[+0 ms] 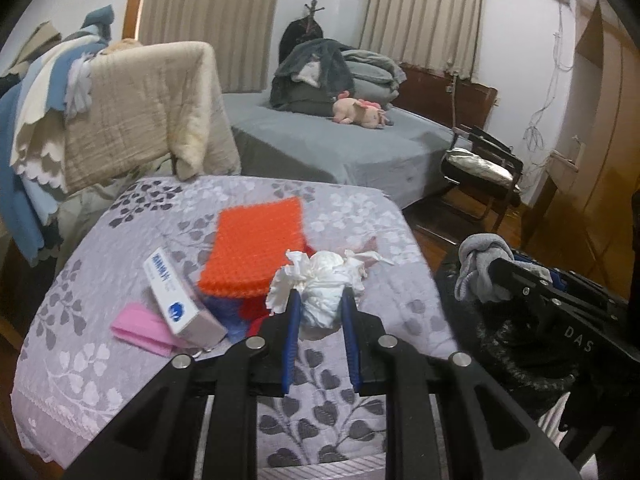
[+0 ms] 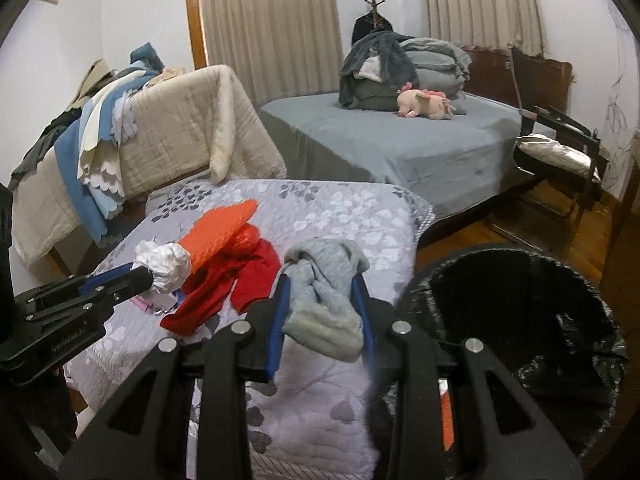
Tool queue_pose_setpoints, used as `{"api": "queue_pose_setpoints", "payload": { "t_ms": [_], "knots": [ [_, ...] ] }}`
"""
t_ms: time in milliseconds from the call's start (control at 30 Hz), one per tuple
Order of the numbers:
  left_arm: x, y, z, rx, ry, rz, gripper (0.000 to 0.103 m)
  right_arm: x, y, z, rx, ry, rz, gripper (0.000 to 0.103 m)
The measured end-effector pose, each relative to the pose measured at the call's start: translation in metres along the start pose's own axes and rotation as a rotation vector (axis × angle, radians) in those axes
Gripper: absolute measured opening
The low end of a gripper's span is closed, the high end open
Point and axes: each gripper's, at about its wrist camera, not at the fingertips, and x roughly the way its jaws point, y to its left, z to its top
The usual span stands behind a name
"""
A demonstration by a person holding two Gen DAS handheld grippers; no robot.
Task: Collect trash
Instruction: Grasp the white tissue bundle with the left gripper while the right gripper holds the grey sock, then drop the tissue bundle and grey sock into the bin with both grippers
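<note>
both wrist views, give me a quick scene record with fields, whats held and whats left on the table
left gripper: shut on crumpled white tissue
right gripper: shut on grey sock
bin: black-lined trash bin, open, beside the table on the right gripper's side
surface: table with floral grey cloth
left on table: orange textured mat, red cloth partly under it, white box with blue logo, pink packet
background: bed with pink plush toy
</note>
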Motion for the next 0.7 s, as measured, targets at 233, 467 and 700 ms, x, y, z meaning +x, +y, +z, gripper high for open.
{"api": "queue_pose_setpoints", "payload": {
  "t_ms": [233, 467, 700],
  "knots": [
    [0.005, -0.031, 0.007, 0.044, 0.003, -0.068, 0.021, -0.019, -0.028, 0.001, 0.036, -0.032, -0.056, 0.03],
    [0.015, -0.066, 0.015, 0.088, -0.002, -0.141, 0.021, -0.034, -0.065, -0.003, 0.065, -0.047, -0.145, 0.03],
    [0.027, -0.113, 0.022, 0.154, -0.005, -0.235, 0.021, -0.044, -0.102, -0.016, 0.109, -0.035, -0.231, 0.03]
  ]
}}
